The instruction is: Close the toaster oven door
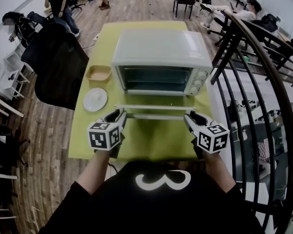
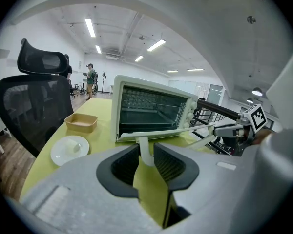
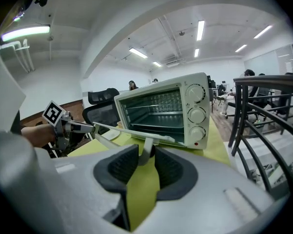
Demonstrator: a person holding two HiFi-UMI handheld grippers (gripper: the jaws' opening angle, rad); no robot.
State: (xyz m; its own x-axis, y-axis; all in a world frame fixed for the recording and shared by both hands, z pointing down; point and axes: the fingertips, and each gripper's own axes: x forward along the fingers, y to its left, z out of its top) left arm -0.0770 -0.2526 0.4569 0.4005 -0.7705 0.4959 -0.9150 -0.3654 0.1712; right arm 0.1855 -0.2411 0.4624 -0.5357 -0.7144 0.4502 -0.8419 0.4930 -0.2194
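White toaster oven (image 1: 161,57) on a yellow-green counter (image 1: 146,140), its door (image 2: 159,133) lying open and level — left tongs (image 1: 121,115) and right tongs (image 1: 189,117) each clamped, part-closed, on one end of the door handle (image 1: 156,116).

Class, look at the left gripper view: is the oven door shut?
No, the door juts out nearly level from the oven.
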